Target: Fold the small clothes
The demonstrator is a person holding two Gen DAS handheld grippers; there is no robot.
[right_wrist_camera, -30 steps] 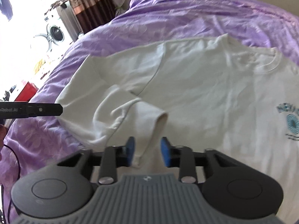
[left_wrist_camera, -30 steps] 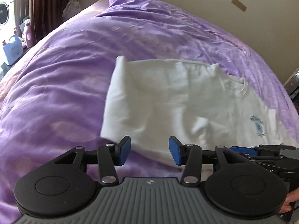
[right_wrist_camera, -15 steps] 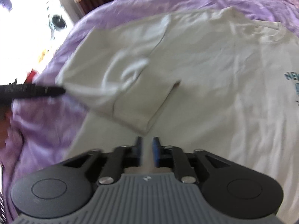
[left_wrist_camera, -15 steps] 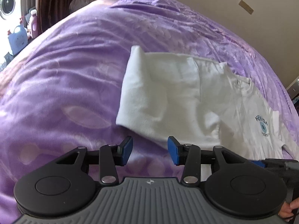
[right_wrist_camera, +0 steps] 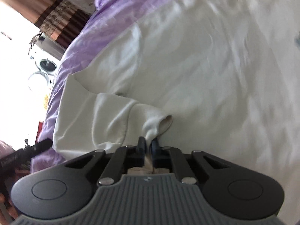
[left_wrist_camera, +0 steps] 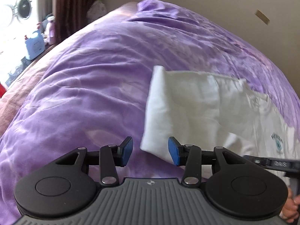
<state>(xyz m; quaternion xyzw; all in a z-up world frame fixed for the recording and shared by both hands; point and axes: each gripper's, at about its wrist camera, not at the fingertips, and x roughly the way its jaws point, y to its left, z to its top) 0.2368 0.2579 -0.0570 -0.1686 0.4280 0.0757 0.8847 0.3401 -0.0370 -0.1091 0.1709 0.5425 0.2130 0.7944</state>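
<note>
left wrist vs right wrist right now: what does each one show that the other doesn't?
Left wrist only: the open left gripper framing the shirt's near folded corner, the shirt's printed logo, a blue jug.

Right wrist only: the right gripper shut on the sleeve cuff, cloth bunched between its blue pads.

Both: white T-shirt on the purple bedspread, a washing machine behind.

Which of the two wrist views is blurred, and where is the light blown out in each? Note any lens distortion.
Right wrist view: the white T-shirt smears with motion blur toward the upper right, and the window area at left is blown out white. Left wrist view: mostly sharp, with glare around the washing machine at top left. Both views show fisheye bending; the purple bedspread bulges like a dome.
</note>
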